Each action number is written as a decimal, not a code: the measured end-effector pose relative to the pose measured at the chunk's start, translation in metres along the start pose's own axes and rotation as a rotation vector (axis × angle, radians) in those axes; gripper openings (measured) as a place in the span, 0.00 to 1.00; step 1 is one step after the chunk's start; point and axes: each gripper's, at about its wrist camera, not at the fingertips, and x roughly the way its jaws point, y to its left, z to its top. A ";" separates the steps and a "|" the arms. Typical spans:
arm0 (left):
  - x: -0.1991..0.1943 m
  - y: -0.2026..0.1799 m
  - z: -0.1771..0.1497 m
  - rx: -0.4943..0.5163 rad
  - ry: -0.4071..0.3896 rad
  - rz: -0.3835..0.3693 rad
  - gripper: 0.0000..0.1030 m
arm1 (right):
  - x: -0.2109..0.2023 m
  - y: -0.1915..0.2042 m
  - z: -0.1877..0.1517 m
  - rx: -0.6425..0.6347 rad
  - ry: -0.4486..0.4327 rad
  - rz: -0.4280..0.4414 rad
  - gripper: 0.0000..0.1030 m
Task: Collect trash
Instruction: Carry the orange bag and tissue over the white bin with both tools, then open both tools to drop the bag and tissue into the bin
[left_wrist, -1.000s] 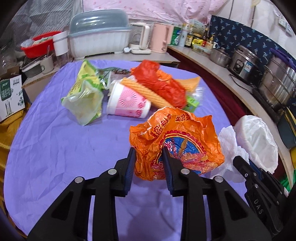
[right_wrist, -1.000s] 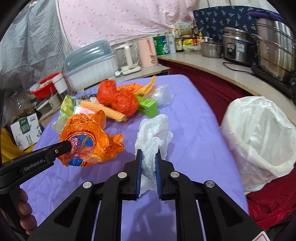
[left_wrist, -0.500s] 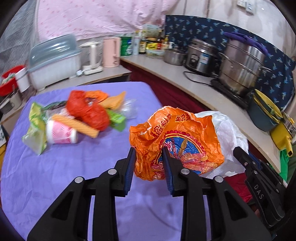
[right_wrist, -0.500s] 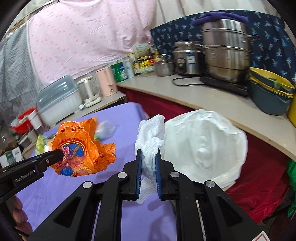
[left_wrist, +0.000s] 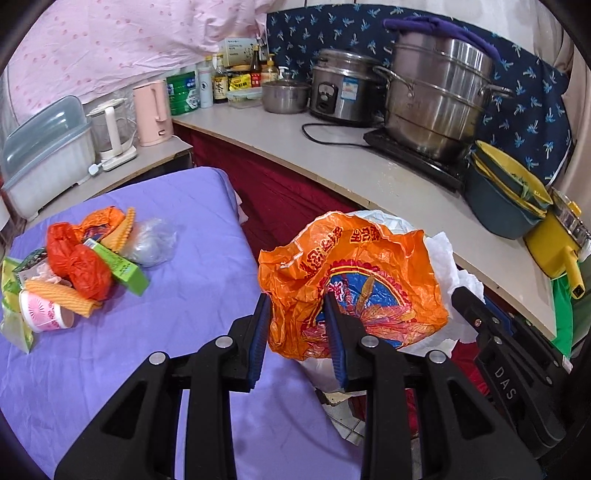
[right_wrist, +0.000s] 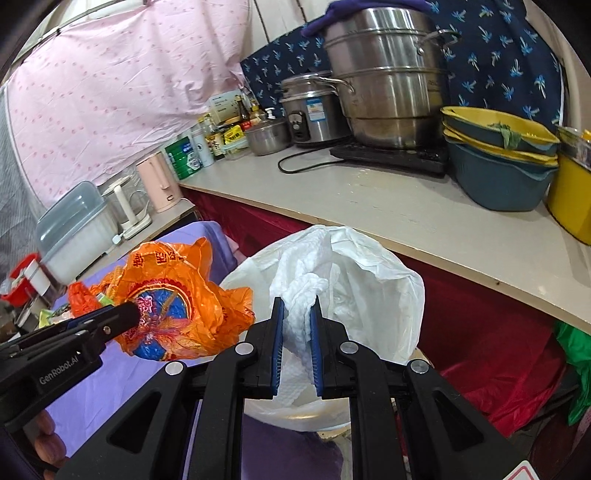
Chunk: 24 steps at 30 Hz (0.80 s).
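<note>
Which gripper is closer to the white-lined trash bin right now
Right. The right gripper, shut on a white paper towel, sits directly in front of the trash bin. The left gripper, holding the orange bag, is off to the bin's left, beside the purple table.

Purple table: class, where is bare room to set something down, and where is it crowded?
The purple table is bare from the trash pile to its near and right edges. The far-left corner with the pile is crowded. The counter is bare between cord and basins.
</note>
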 end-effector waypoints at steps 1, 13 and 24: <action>0.005 -0.002 0.001 0.004 0.006 0.000 0.28 | 0.003 -0.002 0.000 0.007 0.005 -0.002 0.12; 0.038 -0.007 0.004 0.000 0.038 0.008 0.44 | 0.019 -0.012 0.009 0.037 -0.002 -0.017 0.19; 0.026 0.002 0.007 -0.030 -0.001 0.028 0.63 | 0.003 -0.002 0.014 0.026 -0.046 -0.012 0.35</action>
